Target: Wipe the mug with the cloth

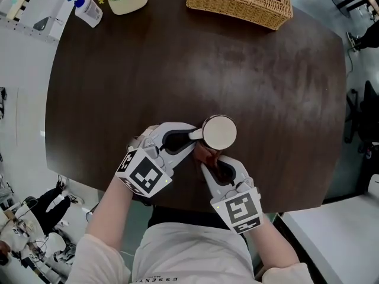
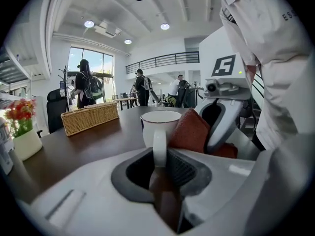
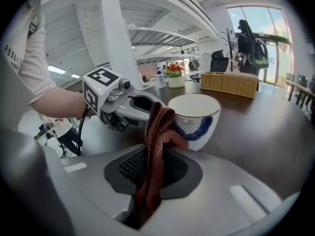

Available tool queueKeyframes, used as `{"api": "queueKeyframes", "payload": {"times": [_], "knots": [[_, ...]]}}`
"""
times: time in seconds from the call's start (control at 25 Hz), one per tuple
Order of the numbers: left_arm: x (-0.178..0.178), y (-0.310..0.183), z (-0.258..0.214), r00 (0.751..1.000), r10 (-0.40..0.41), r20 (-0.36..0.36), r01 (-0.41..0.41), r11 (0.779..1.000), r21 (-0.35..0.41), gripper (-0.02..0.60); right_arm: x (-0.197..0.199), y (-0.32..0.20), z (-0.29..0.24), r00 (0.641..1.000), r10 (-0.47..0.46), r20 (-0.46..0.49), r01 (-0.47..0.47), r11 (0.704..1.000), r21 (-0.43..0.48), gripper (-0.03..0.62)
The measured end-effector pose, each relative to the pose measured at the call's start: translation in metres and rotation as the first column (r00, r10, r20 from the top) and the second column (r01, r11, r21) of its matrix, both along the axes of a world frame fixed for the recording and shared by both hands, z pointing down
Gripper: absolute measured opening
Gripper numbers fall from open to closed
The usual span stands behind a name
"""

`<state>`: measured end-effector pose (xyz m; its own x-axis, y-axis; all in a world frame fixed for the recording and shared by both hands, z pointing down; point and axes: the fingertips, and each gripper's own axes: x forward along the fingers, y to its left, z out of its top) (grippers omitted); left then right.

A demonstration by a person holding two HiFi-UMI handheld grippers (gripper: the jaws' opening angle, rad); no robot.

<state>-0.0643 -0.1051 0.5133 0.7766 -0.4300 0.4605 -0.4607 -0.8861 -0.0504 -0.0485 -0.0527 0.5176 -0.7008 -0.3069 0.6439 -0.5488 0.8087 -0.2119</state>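
White, blue-patterned ceramic mug (image 1: pixel 219 132): at near edge of dark wooden table (image 1: pixel 177 70), handle clamped in left gripper (image 1: pixel 192 136). Rust-brown knitted cloth (image 1: pixel 207 155): pinched in right gripper (image 1: pixel 211 164), pressed against mug wall. Mug is best held steady while rubbed.

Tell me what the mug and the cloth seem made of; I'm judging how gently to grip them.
The mug: probably glazed ceramic, glossy white with a blue motif and a dark rim line. The cloth: soft knitted or woven textile, matte reddish-brown, with ribbing and limp folds; the fibre can't be told.
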Motion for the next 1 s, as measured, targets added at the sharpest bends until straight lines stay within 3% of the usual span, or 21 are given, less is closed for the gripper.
{"api": "queueKeyframes", "payload": {"times": [0.56,0.84,1.0], "knots": [[0.0,-0.001,0.0,0.999,0.054,0.001,-0.054,0.999,0.002,0.075,0.084,-0.044,0.017,0.972,0.226,-0.065,-0.228,0.973,-0.032,0.086],[-0.002,-0.011,-0.001,0.999,-0.016,0.034,0.015,0.999,0.037,0.077,0.107,-0.085,0.004,0.949,0.297,-0.106,-0.292,0.954,0.063,0.086],[0.002,-0.012,-0.004,0.999,0.011,0.038,-0.014,0.997,0.078,0.077,0.1,-0.104,-0.002,0.957,0.269,-0.109,-0.261,0.962,0.083,0.086]]}}
